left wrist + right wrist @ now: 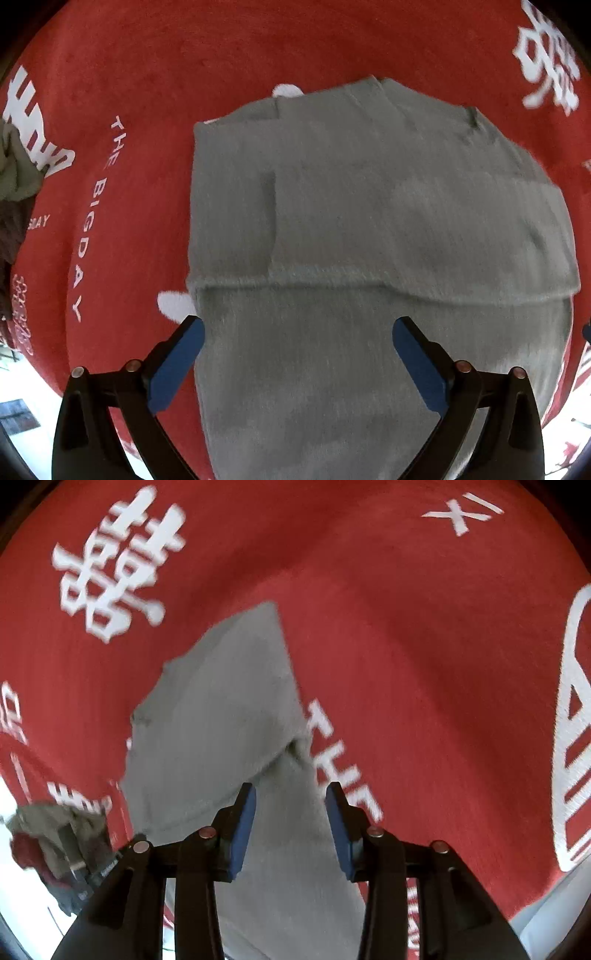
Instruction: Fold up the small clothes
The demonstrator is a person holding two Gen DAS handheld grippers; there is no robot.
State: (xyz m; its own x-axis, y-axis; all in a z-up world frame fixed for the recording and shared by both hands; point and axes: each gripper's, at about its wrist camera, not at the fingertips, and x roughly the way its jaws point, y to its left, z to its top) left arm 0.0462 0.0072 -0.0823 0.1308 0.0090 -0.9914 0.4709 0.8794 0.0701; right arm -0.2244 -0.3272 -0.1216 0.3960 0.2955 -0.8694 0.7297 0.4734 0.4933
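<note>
Now with left gripper [297,334] fingers wide and right gripper [290,799] fingers partly apart, both holding nothing above the folded grey cloth [369,229] on the red surface [147,74], probably between folds, next needing another edge grabbed.

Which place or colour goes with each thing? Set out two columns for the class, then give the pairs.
1. garment
2. cloth
3. clothes pile
4. left claw

a. red with white print
b. heaped at the cloth's edge
c. open, above the garment
d. grey, folded

Pairs: 1-d, 2-a, 3-b, 4-c
</note>
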